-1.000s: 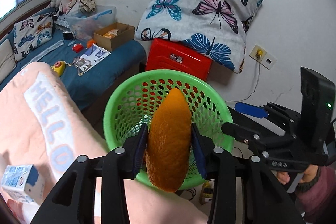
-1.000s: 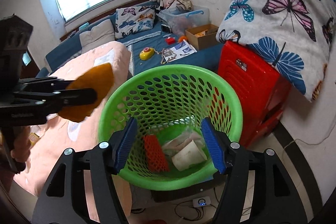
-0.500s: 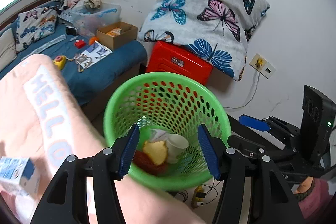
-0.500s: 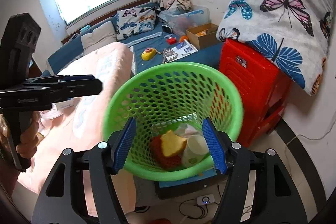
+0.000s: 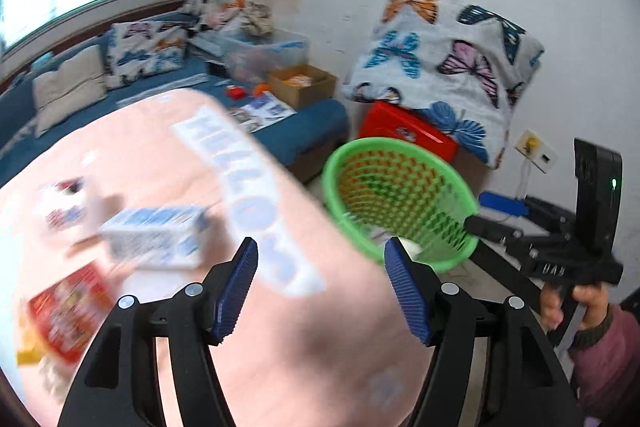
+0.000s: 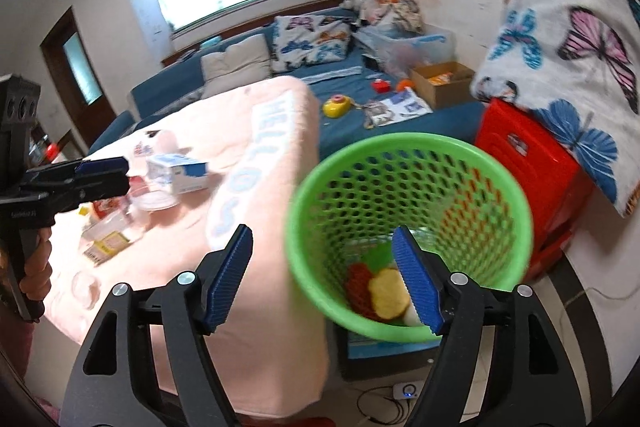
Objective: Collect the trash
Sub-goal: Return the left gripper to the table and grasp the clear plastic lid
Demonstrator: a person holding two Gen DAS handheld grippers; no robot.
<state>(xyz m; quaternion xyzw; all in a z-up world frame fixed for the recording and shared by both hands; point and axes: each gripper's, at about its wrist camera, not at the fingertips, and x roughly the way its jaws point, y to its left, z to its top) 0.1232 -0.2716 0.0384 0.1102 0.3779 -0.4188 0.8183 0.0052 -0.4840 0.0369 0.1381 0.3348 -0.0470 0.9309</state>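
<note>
A green mesh basket (image 6: 408, 187) stands beside the pink blanket (image 6: 256, 267); it also shows in the left wrist view (image 5: 396, 203). Inside lie an orange-yellow piece (image 6: 386, 297), a red item (image 6: 358, 285) and a white cup (image 6: 410, 317). My left gripper (image 5: 322, 291) is open and empty over the blanket (image 5: 280, 327), to the left of the basket. My right gripper (image 6: 322, 277) is open and empty at the basket's near rim. On the blanket lie a blue-white carton (image 5: 154, 241), a red packet (image 5: 66, 315) and other blurred litter (image 6: 108, 245).
A red plastic stool (image 6: 528, 167) and a butterfly pillow (image 6: 568, 47) stand behind the basket. A blue couch (image 6: 360, 95) carries a cardboard box (image 6: 440, 83), papers and toys. A wall socket with cable (image 5: 536, 151) is at the right.
My left gripper let the orange piece fall into the basket, then swung left over the blanket toward the carton. My right gripper shifted left; the basket now sits to its right.
</note>
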